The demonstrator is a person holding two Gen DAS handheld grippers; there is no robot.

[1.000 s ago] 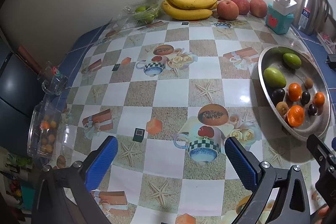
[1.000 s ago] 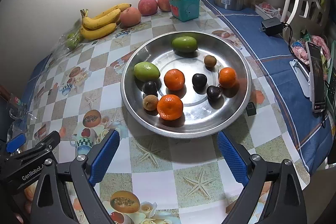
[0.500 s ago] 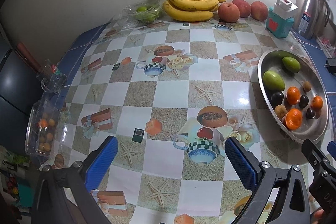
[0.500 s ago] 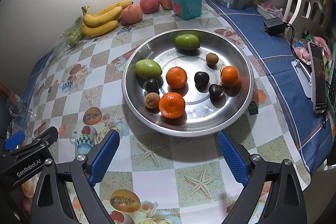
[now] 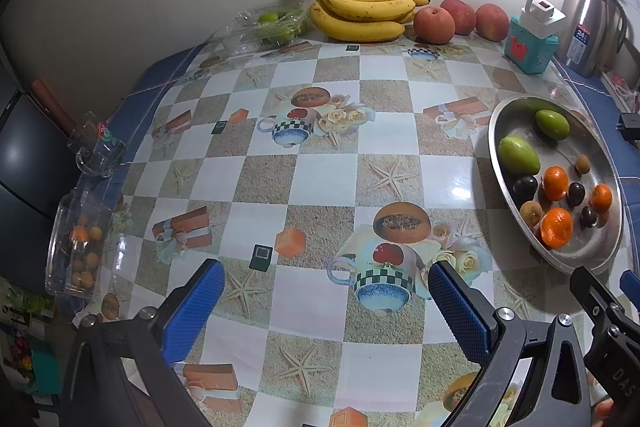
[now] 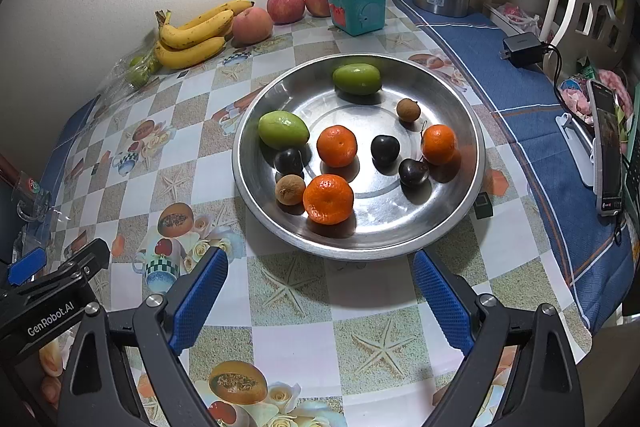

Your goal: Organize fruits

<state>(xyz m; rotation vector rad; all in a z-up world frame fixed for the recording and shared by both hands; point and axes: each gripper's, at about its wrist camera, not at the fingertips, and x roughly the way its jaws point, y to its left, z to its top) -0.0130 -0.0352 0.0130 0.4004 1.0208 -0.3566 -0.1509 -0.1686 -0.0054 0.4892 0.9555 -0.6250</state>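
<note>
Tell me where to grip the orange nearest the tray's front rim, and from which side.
Grip the front orange across its round middle, coming down from above with the open right claw. A brown fruit touches its left side, so set the fingers front and back rather than left and right.

wrist views angled down, sharing steel tray (image 5: 500,131)

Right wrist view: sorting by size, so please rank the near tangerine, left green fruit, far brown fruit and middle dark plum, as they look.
1. Left green fruit and near tangerine: alike, and the tangerine sits nearer.
2. Middle dark plum.
3. Far brown fruit.
</note>
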